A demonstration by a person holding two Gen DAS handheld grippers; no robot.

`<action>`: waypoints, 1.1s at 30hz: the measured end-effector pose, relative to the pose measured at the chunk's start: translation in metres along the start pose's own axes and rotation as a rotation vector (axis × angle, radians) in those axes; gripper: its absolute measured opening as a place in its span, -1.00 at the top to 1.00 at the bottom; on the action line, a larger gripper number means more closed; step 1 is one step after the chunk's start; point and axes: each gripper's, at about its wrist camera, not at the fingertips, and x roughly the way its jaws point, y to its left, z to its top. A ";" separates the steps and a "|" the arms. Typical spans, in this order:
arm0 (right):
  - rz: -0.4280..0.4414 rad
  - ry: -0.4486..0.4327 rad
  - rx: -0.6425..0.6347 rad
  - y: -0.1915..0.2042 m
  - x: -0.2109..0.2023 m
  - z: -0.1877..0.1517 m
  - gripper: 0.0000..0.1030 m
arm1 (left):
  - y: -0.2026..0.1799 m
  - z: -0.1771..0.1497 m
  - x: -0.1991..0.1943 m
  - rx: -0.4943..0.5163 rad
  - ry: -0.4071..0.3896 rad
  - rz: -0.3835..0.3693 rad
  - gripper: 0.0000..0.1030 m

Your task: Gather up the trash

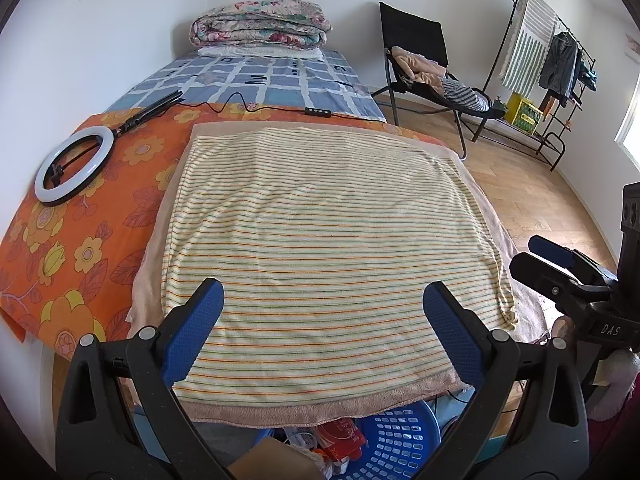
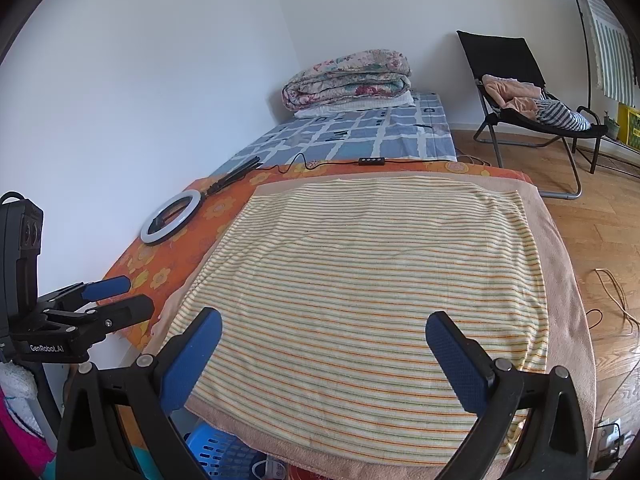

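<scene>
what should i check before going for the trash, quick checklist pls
1. Left gripper open, nothing held: ok.
2. Right gripper open, nothing held: ok.
3. Trash on the striped towel: not ok, none shows there.
4. Blue basket below the near edge, reachable: cannot tell, the towel edge half hides it.
5. Red packet beside the basket is trash: cannot tell.
6. Ring light and its cable clear of the grippers: ok, far left.
</scene>
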 end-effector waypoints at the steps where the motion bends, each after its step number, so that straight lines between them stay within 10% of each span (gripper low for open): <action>1: -0.001 0.001 0.002 0.000 0.000 0.000 -0.99 | 0.000 0.000 0.000 -0.001 0.000 0.000 -0.97; 33: -0.010 0.016 0.038 -0.005 0.006 -0.006 -0.99 | -0.001 -0.005 0.001 -0.001 0.007 0.004 -0.97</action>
